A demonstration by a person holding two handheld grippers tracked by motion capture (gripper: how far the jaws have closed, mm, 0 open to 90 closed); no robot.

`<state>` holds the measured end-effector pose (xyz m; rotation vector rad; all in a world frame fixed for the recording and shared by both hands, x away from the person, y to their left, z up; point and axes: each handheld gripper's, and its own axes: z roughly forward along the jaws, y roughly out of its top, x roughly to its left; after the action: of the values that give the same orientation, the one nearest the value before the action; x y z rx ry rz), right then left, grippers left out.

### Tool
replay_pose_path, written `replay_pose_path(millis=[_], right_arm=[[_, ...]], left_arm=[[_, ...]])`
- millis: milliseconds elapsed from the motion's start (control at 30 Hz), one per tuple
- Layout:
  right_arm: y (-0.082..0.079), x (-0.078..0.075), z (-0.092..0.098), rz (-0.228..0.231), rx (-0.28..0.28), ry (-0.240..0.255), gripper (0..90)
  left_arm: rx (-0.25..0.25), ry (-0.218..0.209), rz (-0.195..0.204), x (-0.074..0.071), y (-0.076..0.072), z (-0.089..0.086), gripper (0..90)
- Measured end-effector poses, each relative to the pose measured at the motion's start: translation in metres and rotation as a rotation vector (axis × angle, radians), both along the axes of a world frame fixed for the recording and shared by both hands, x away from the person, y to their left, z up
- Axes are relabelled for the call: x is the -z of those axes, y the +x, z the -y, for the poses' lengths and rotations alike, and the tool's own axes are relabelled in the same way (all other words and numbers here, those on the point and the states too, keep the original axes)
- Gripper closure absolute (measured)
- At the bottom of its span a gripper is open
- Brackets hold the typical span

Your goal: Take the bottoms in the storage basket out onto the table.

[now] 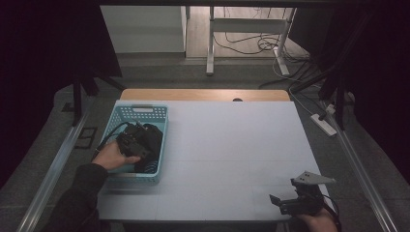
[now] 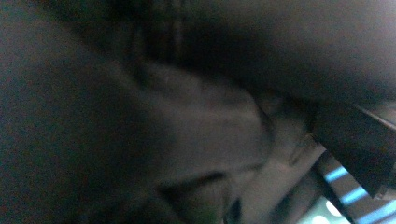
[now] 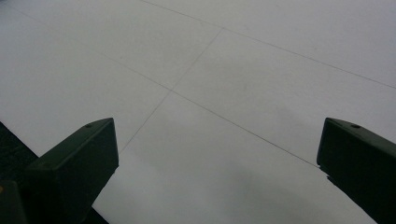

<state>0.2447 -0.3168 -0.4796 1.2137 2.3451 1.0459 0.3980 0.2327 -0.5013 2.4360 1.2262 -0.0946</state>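
The left hand reaches into the basket at the tabletop's left side, its gripper low among dark cloth there. The left gripper view shows blurred dark folds pressed close, so whether its fingers hold any cloth cannot be told. The right gripper rests at the near right corner, level, fingers released and wide apart over bare tabletop. The basket walls hem the left gripper in; the white surface between the hands lies open.

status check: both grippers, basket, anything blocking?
Left gripper in blue basket, over dark cloth. Right gripper open, idle over table. No obstruction.
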Motion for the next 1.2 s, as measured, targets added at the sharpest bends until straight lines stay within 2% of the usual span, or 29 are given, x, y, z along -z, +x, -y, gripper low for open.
replay_pose_path(millis=[67, 100, 133, 167, 200, 367, 400, 600, 700, 733, 767, 833, 867, 933, 1067, 1200], right_arm=[[0.0, 0.0, 0.0, -0.001, -0.001, 0.0, 0.0], [0.0, 0.0, 0.0, -0.001, -0.001, 0.0, 0.0], [0.0, 0.0, 0.0, 0.0, -0.002, -0.002, 0.0], [0.0, 0.0, 0.0, 0.0, -0.002, -0.002, 0.0], [0.0, 0.0, 0.0, 0.0, -0.002, -0.002, 0.0], [0.0, 0.0, -0.001, 0.0, -0.002, -0.005, 0.0], [0.001, 0.0, -0.001, 0.0, -0.002, -0.006, 0.0], [0.001, 0.0, -0.001, 0.0, -0.004, -0.009, 0.0], [0.001, 0.0, -0.001, -0.001, -0.003, -0.008, 0.0], [0.001, 0.0, -0.001, 0.0, -0.003, -0.008, 0.0], [0.001, 0.0, -0.001, 0.0, -0.003, -0.007, 0.0], [0.001, 0.0, -0.001, -0.001, -0.003, -0.007, 0.0], [0.001, 0.0, -0.001, -0.001, -0.003, -0.007, 0.0], [0.001, 0.0, -0.001, 0.0, -0.003, -0.005, 0.0], [0.001, 0.0, -0.001, 0.0, -0.002, -0.004, 0.0], [0.001, 0.0, -0.001, 0.001, -0.003, -0.002, 0.0]], left_arm=[[-0.011, 0.045, 0.011, 0.004, 0.0, 0.006, 0.0], [-0.011, 0.045, 0.011, 0.004, 0.0, 0.006, 0.0], [-0.019, 0.091, 0.022, 0.008, 0.0, 0.012, 0.0], [-0.019, 0.091, 0.022, 0.008, 0.0, 0.012, 0.0], [-0.023, 0.123, 0.038, 0.011, 0.0, 0.016, 0.0], [-0.043, 0.138, 0.055, 0.014, 0.0, 0.017, 0.0], [-0.054, 0.15, 0.068, 0.013, -0.001, 0.018, 2.2], [-0.072, 0.145, 0.085, 0.01, 0.001, 0.018, 20.3], [-0.08, 0.127, 0.092, 0.008, 0.0, 0.016, 34.4], [-0.083, 0.105, 0.095, 0.007, -0.001, 0.013, 38.5], [-0.083, 0.105, 0.095, 0.007, -0.001, 0.013, 42.0], [-0.112, 0.062, 0.076, 0.006, -0.001, 0.008, 48.0], [-0.112, 0.062, 0.076, 0.006, -0.001, 0.008, 50.3], [-0.134, 0.051, 0.058, 0.005, 0.0, 0.007, 53.0], [-0.166, 0.065, 0.038, 0.002, 0.002, 0.009, 56.1], [-0.153, 0.075, 0.051, 0.001, 0.001, 0.01, 56.7]])
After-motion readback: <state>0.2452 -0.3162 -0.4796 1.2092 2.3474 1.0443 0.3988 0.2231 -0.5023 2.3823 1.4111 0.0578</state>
